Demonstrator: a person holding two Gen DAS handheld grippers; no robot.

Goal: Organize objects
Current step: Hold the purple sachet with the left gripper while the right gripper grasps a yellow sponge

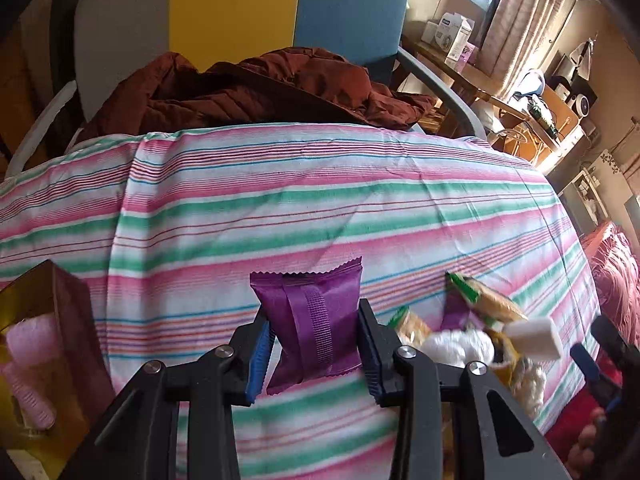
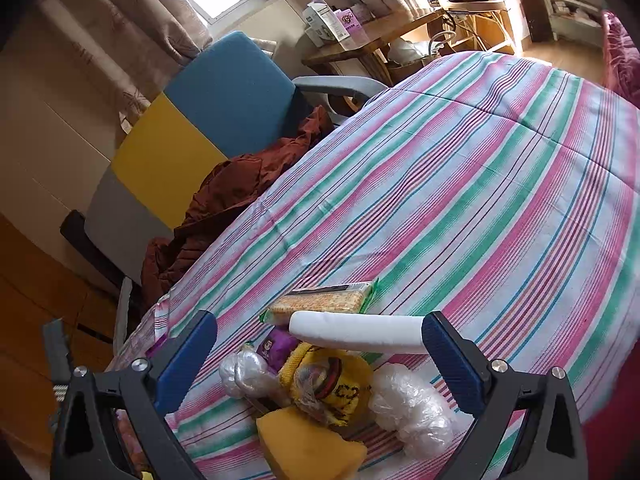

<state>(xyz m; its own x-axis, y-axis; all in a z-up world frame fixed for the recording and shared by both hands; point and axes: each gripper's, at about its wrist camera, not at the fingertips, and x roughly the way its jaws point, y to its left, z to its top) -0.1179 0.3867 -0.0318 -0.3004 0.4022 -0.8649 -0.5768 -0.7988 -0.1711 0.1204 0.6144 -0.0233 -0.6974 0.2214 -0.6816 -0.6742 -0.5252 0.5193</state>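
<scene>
The left gripper (image 1: pixel 316 344) is clamping a purple sachet (image 1: pixel 310 320) between its 2 blue-padded fingers, holding it upright above the striped bedsheet (image 1: pixel 280 208). The sachet's lower edge is partly masked by the jaws, and no print is readable on the side facing the camera.

At the left edge of the left wrist view, a brown box (image 1: pixel 60 320) is sitting cut off by the frame, with pink rollers (image 1: pixel 28 364) showing inside it; its far side is out of sight.

The right gripper (image 2: pixel 320 344) is hanging over the sheet with its fingers spread wide apart. A white foam block (image 2: pixel 356 332) is lying between them, its right end touching or just hidden behind the right pad; whether it is resting on the pile below is hard to tell.

Beneath it, a heap of items is lying together: a cracker pack (image 2: pixel 324 300), a second purple sachet (image 2: pixel 276 346) mostly buried, a yellow knitted item (image 2: pixel 340 384), 2 clear plastic wads (image 2: pixel 412 404), and a yellow sponge (image 2: pixel 308 448) cropped by the lower frame.

A rust-coloured jacket (image 2: pixel 236 192) is lying crumpled on a chair (image 2: pixel 236 92) beyond the bed, partly hidden by the mattress edge.
</scene>
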